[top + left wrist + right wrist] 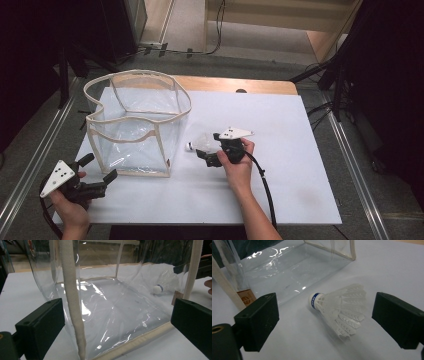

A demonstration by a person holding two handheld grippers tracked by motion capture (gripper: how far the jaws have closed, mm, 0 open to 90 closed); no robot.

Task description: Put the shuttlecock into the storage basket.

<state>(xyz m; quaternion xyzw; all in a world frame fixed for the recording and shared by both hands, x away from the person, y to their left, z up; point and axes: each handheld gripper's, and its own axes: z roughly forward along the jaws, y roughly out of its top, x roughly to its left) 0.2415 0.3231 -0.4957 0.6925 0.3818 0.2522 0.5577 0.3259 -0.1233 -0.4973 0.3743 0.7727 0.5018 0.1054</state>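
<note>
two claws are mine here, one in each hand, and both stand apart with nothing clamped. my right gripper (204, 153) lies low over the white table (300, 170), and the shuttlecock (338, 308) rests on its side between my right jaws, a gap on either side, neither pad touching it. its white cork with the blue band points toward the clear bag (137, 122), the feather skirt fanning back toward me. the shuttlecock lies on the table just beside the bag's near right corner, outside it. my left gripper (100, 176) sits at the bag's near left corner, jaws wide, with one cream-trimmed upright edge (72, 302) rising between them, untouched. the bag stands upright, mouth open at the top.
</note>
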